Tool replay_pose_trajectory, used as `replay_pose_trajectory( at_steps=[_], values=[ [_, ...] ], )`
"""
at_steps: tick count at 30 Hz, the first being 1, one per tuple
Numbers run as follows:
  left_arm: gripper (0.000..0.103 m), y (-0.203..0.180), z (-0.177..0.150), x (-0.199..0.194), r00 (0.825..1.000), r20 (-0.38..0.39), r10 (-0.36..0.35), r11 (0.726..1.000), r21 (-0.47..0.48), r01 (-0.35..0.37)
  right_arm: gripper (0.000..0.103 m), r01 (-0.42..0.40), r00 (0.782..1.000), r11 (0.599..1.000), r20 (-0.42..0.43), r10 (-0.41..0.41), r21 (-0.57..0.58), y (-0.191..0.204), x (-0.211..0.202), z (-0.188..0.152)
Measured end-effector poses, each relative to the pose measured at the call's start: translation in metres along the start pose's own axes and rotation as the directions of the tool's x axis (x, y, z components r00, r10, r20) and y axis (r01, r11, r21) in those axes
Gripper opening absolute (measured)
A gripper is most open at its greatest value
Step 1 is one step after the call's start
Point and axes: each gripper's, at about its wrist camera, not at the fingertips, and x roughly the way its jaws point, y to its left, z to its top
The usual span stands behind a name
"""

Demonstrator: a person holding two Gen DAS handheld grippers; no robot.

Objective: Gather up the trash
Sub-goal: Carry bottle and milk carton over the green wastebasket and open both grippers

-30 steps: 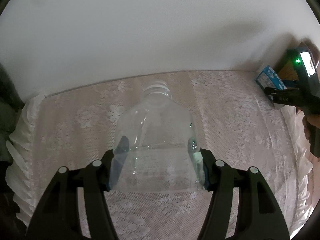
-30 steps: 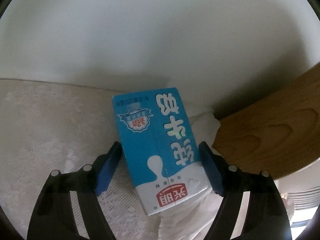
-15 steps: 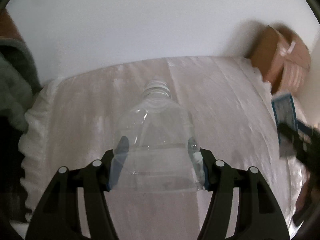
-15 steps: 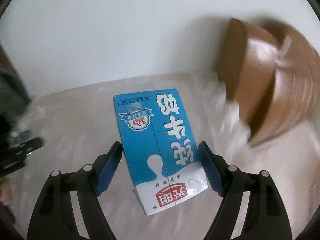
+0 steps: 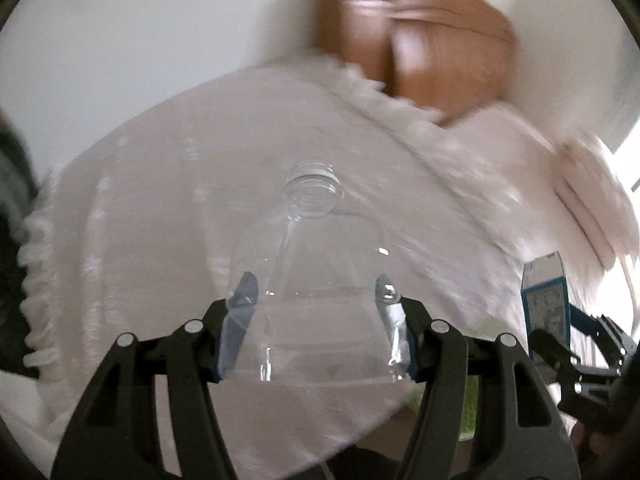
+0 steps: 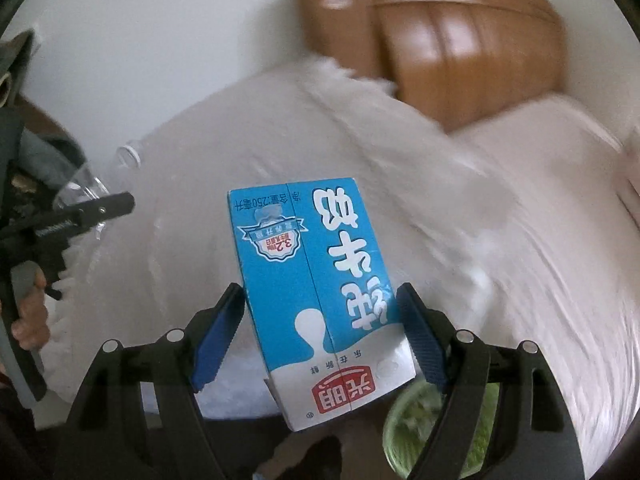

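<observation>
Clamping a clear plastic bottle (image 5: 312, 280) at lower centre, the left gripper (image 5: 316, 336) held firm; the right gripper (image 6: 320, 340) pinched a blue milk carton (image 6: 316, 280) above the blurred lace bedspread (image 6: 520, 240).

bottle (image 5: 312, 280): clear plastic, capless, empty; open neck pointing away from the camera; raised above the white lace tablecloth (image 5: 160, 208)
milk carton (image 6: 316, 280): blue and white with red logo; print upside down; tilted; raised above the same tablecloth; bottle to its left
</observation>
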Motion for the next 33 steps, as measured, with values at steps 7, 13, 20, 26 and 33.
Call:
replay_pose_trajectory(
  at_steps=[7,13,20,26,33],
  values=[
    [0.06,-0.131,-0.032,0.001,0.982,-0.043,-0.183,0.929,0.318,0.187,0.078,0.158,0.983,0.967,0.057,-0.172,0.198,-0.077,-0.058,-0.056],
    [0.06,-0.239,-0.079,0.033,0.942,-0.209,-0.262,0.773,0.539,0.335,0.078,0.255,0.956,0.901,0.047,-0.289,0.35,-0.132,-0.094,-0.101],
    [0.06,-0.294,-0.105,0.048,0.935,-0.268,-0.234,0.663,0.659,0.355,0.078,0.292,0.941,0.825,0.009,-0.339,0.484,-0.169,-0.124,-0.157],
    [0.091,-0.3,-0.107,0.041,0.934,-0.254,-0.25,0.612,0.706,0.356,0.078,0.291,0.942,0.801,-0.01,-0.335,0.524,-0.187,-0.144,-0.19],
    [0.092,-0.304,-0.105,0.033,0.94,-0.23,-0.252,0.633,0.695,0.34,0.078,0.292,0.946,0.801,-0.037,-0.321,0.523,-0.198,-0.125,-0.192]
  ],
)
